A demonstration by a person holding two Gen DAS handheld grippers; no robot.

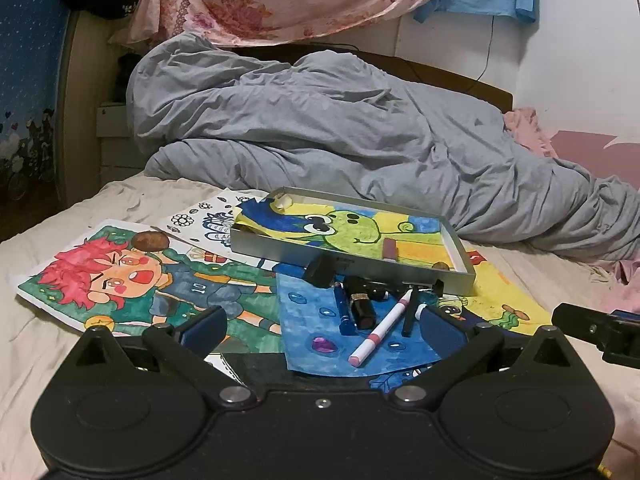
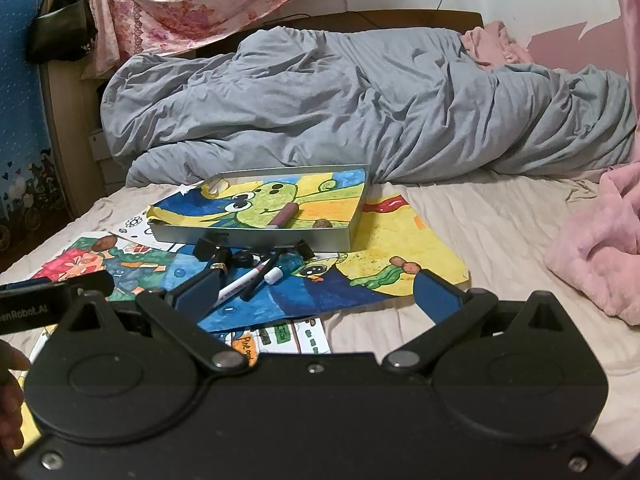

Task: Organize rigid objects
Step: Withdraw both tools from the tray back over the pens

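A shallow silver metal tray (image 1: 256, 245) (image 2: 256, 240) sits on drawings on the bed, lined with a frog drawing. A mauve lip gloss tube (image 1: 389, 249) (image 2: 282, 215) and a small brown nut (image 2: 322, 223) lie in it. In front of the tray lie a white-and-pink pen (image 1: 384, 327) (image 2: 245, 281), a dark lipstick (image 1: 362, 306), a blue pen (image 1: 343, 312), a black pencil (image 1: 409, 312) and black clips (image 1: 320, 271). My left gripper (image 1: 320, 322) is open, just before this pile. My right gripper (image 2: 316, 292) is open, to the pile's right.
Coloured drawings (image 1: 132, 280) cover the beige sheet, with a brown nut (image 1: 150, 241) on one. A rumpled grey duvet (image 1: 340, 132) lies behind the tray. A pink blanket (image 2: 596, 248) lies at the right. The right gripper's body (image 1: 600, 328) shows at the edge.
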